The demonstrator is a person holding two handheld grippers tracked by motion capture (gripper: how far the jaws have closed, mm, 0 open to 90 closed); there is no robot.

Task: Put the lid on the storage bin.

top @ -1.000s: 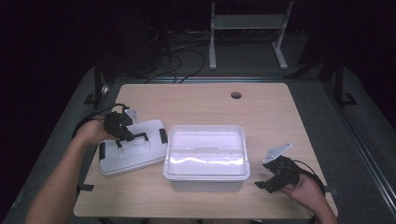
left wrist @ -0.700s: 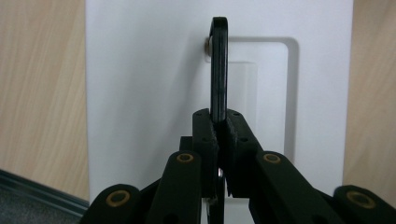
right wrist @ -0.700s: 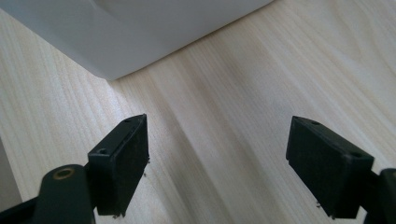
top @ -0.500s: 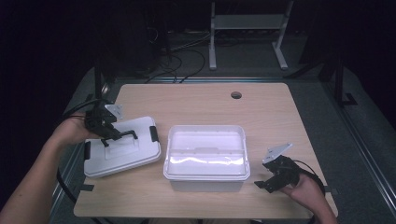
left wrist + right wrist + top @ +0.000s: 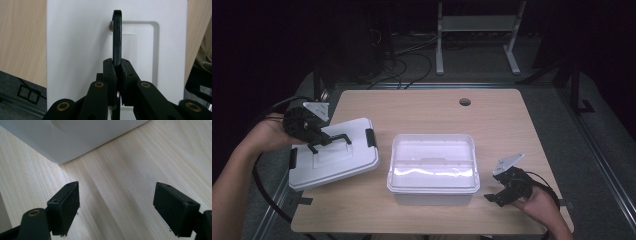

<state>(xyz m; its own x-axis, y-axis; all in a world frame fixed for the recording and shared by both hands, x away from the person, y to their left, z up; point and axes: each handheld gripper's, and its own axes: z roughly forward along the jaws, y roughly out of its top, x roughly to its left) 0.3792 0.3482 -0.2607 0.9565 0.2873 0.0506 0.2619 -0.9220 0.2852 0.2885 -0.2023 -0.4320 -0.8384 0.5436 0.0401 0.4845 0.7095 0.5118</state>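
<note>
The left tongs [image 5: 319, 142] clamp the black handle [image 5: 117, 37] of the white lid [image 5: 332, 161], tilted over the wooden bench [image 5: 422, 112]; the right tongs [image 5: 499, 192] rest open beside the white box [image 5: 432, 170].

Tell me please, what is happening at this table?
A person works with two grippers. The left gripper is shut on the black handle of a white lid and holds it tilted over the table's left edge. The open white box sits mid-table. The right gripper rests beside the box, jaws open and empty.
</note>
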